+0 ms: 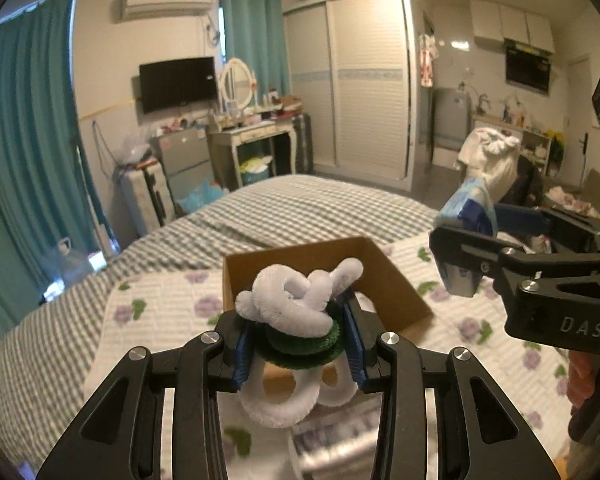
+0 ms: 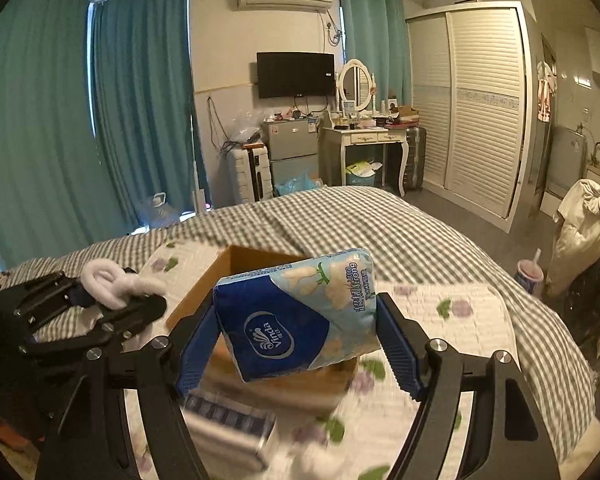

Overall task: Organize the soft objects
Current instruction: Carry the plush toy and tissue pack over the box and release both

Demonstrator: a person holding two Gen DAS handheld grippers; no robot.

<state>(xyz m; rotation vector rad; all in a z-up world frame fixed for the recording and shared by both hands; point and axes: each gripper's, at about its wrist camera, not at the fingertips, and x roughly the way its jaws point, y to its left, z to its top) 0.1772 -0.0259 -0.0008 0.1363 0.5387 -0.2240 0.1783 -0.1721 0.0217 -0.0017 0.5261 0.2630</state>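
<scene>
My left gripper [image 1: 300, 340] is shut on a white and green fuzzy twisted toy [image 1: 296, 304] and holds it above the bed, just before an open cardboard box [image 1: 396, 292]. My right gripper [image 2: 296, 340] is shut on a blue Vinda tissue pack [image 2: 300, 320] and holds it over the same box [image 2: 204, 292]. In the left wrist view the right gripper [image 1: 472, 248] with the tissue pack [image 1: 468, 204] hangs at the right, beside the box. In the right wrist view the left gripper [image 2: 112, 300] with the toy [image 2: 108, 280] is at the left.
The box stands on a floral quilt [image 1: 160, 312] over a grey checked bedspread [image 2: 380, 224]. A blurred blue-and-white pack [image 2: 228, 420] lies on the quilt near me. Beyond the bed are a dressing table [image 2: 364, 140], a wardrobe [image 2: 480, 112] and teal curtains [image 2: 60, 120].
</scene>
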